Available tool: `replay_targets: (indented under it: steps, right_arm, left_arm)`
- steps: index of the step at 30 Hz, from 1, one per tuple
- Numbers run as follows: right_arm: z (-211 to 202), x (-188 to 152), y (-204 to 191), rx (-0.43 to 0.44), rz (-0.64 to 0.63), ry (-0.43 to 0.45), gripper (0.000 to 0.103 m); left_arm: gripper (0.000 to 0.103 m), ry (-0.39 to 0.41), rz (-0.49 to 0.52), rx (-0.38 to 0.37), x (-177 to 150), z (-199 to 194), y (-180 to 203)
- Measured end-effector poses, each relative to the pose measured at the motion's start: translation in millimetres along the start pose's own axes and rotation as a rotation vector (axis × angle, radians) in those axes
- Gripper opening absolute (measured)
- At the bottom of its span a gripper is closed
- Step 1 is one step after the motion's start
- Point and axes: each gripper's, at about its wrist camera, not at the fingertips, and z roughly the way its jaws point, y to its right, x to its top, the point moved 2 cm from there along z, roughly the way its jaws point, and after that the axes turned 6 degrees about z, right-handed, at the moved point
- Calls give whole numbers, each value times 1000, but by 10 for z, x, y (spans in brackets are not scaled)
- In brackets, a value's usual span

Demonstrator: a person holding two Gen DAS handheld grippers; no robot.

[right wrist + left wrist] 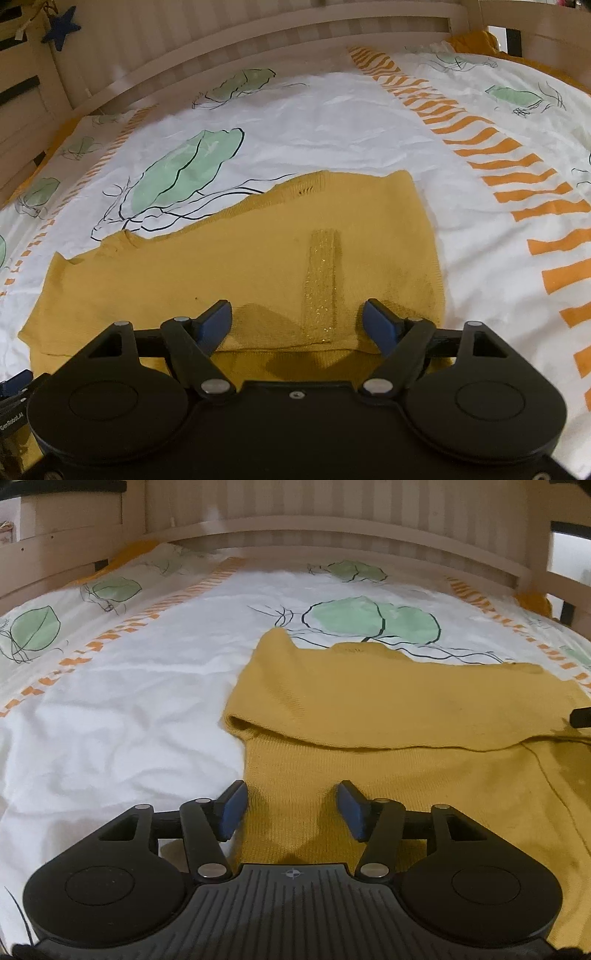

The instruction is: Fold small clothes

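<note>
Left wrist view first: we look down over the left gripper [291, 808], whose blue-padded jaws stand apart with nothing pinched between them. Beneath the gap lies the near edge of a mustard-yellow knitted garment [388, 709], spread on a white bedcover [122, 701] printed with green leaves and orange dashed stripes. We cannot tell whether the pads brush the knit or hang just over it. The garment occupies the right half of this view; a part of it has been laid across the body, so a folded edge runs from left to right across the middle, with a rounded roll at its left end. At the far right edge a small dark tip pokes in over the cloth (too little of it shows for us to name it). Behind the bed runs a pale wooden slatted frame [332, 524].

From the right wrist view we see the right gripper [297, 321], its jaws spread wide and empty, hovering at the garment's near side. Between the jaws, a little further on, a vertical strip of glittery trim [321, 280] runs along the knit. Here the garment lies flat in the centre of the bedcover, its far edge reaching the leaf print, its right edge well short of the broad orange stripes. A blue star [62, 27] hangs at the upper left by the wooden frame.
</note>
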Motion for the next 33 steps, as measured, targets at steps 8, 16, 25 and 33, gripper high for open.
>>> replay_targets:
  steps: [8, 16, 25, 33]
  right_arm:
    - [12, 86, -11, 17, 19, 0, 28]
    - [-216, 290, -221, -5, -128, 85, 18]
    - [2, 344, 5, -112, -117, 34, 22]
    - [-117, 147, 168, -111, -28, -10, 57]
  left_arm:
    - [55, 7, 11, 10, -28, 24, 12]
    - [55, 7, 9, 8, -37, 23, 8]
    - [55, 8, 7, 6, -37, 23, 7]
    - [55, 6, 7, 5, -33, 23, 10]
